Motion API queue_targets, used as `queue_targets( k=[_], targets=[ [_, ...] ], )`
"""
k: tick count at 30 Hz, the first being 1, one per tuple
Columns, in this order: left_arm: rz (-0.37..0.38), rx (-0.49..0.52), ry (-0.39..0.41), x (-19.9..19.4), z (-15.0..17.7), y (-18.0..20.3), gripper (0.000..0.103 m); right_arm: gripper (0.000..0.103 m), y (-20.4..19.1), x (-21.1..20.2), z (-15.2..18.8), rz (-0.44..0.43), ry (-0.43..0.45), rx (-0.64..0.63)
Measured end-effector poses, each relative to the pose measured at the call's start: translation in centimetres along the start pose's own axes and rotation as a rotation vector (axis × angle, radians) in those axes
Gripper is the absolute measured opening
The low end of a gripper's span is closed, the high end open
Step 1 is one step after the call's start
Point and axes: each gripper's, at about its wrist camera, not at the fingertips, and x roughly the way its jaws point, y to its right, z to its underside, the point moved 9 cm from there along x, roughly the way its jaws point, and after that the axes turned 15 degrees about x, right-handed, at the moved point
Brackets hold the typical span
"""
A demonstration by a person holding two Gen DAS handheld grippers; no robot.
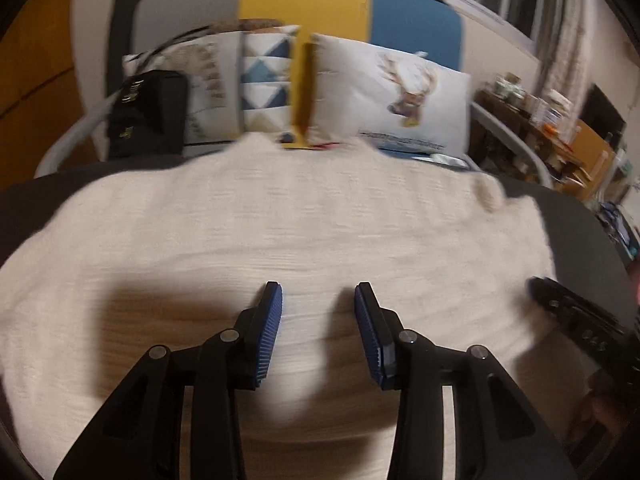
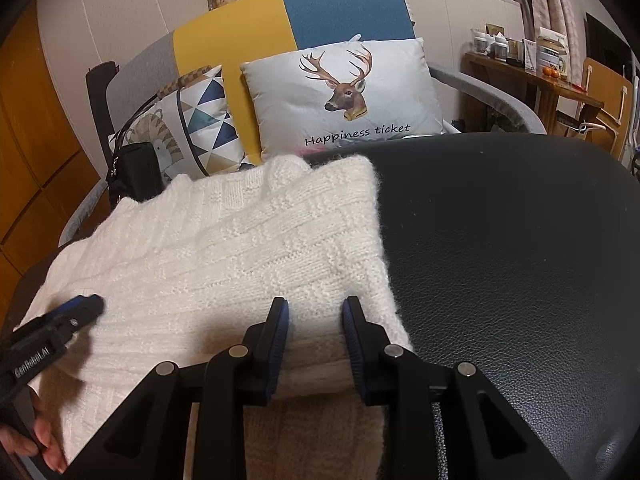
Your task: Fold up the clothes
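Left wrist view: the left gripper (image 1: 318, 334) hangs released over the blurred sweater (image 1: 280, 232) spread on the dark table (image 1: 592, 216).

Right wrist view: the right gripper (image 2: 314, 344) grasps the sweater's near edge (a thick fold); lift evenly, I'd judge.

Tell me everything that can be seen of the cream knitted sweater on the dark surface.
The cream knitted sweater looks thick and woolly, with a basket-weave block pattern and fuzzy edges. It lies flat, apparently folded, on the dark leather-like surface, its right edge straight. Its near edge hangs over the front. The right gripper has that near edge between its fingers; whether the pads press it is unclear. The left gripper hangs open above the knit.
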Motion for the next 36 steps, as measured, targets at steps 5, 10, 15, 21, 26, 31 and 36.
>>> queue_targets(
  k=[5,10,15,21,26,31,36],
  targets=[
    [0.021,-0.036,0.014,-0.5,0.6,-2.8,0.041,0.029,-0.1,0.0,0.0,0.006,0.002,-0.006],
    [0.029,-0.067,0.022,-1.2,1.5,-5.2,0.041,0.029,-0.2,0.1,0.1,0.017,0.005,-0.018],
    [-0.027,-0.118,0.016,-2.3,2.9,-7.6,0.041,0.029,-0.2,0.1,0.1,0.020,0.007,-0.023],
    [-0.096,-0.094,0.109,-5.5,2.6,-5.0,0.041,0.029,-0.1,0.0,0.1,0.009,0.007,-0.016],
    [0.041,0.071,0.100,-3.6,1.2,4.1,0.044,0.030,0.1,0.0,-0.1,-0.008,0.002,-0.005],
    [0.060,0.100,-0.019,0.4,2.4,5.4,0.045,0.030,0.0,0.0,0.0,-0.002,0.004,-0.012],
    [-0.049,0.077,-0.017,-0.7,3.8,0.1,0.045,0.030,-0.3,0.1,0.1,0.030,0.011,-0.040]
  ],
)
